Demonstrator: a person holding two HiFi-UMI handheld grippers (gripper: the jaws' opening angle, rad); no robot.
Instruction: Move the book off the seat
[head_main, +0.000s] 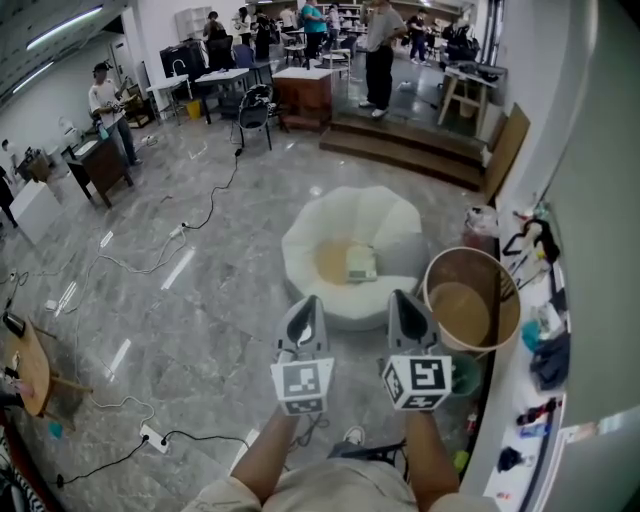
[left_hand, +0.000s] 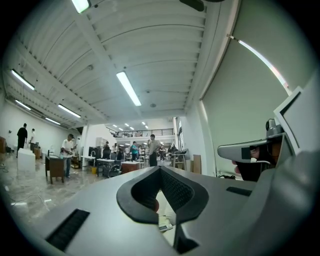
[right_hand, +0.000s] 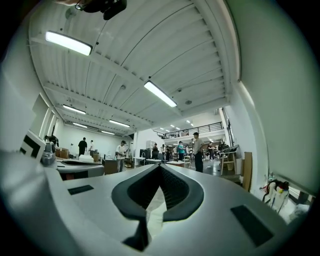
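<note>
The book (head_main: 361, 263), mid-frame on the seat (head_main: 345, 208), looks light and stiff, best pinched at an edge; the left hand-held gripper (head_main: 303, 322) and right hand-held gripper (head_main: 410, 318) are pressed together, empty.

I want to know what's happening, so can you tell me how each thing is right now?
book: lying flat on the seat, not yet moved.
seat: upright on the floor, holding the book.
left hand-held gripper: shut, empty, short of the seat.
right hand-held gripper: shut, empty, short of the seat.
bin: upright, top open, beside the seat.
</note>
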